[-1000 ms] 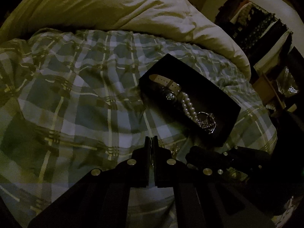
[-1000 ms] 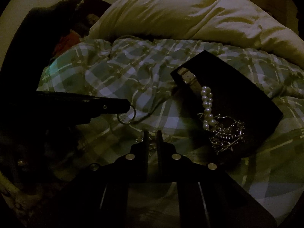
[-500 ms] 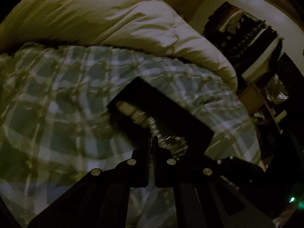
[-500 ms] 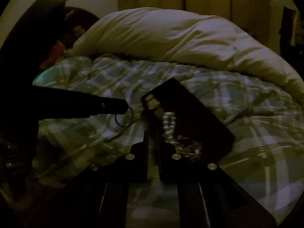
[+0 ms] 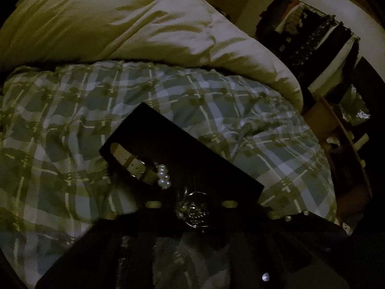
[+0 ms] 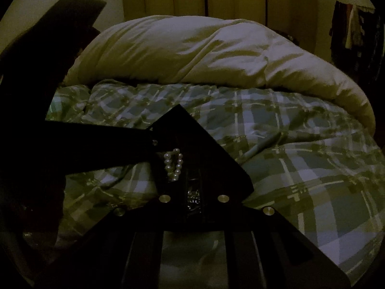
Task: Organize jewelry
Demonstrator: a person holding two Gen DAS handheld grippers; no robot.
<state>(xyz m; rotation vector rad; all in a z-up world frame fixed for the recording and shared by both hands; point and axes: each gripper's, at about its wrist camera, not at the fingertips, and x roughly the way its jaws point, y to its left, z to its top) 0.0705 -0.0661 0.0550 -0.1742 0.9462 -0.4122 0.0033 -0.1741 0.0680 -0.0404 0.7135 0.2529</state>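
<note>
A black jewelry box point(image 5: 192, 154) lies on the plaid bedspread point(image 5: 60, 144). It holds a pale watch strap point(image 5: 131, 163), a pearl bracelet point(image 5: 163, 177) and tangled silver jewelry point(image 5: 195, 210). My left gripper point(image 5: 192, 190) hangs over the box's near end, black against black, with its jaws seemingly a little apart. The right wrist view shows the box point(image 6: 207, 149), the pearls point(image 6: 173, 163) and the left gripper point(image 6: 96, 144) reaching in from the left. My right gripper point(image 6: 193, 187) is above the box's near edge, with a narrow gap showing silver jewelry point(image 6: 193, 196).
A cream duvet point(image 5: 134, 24) is piled across the far side of the bed. Shelves with clutter point(image 5: 312, 38) stand at the right past the bed's edge. A dark shape point(image 6: 43, 38) fills the far left of the right wrist view.
Both grippers have moved forward from the bedspread to over the box. The metal ring that hung at the left gripper's tip earlier is no longer visible.
</note>
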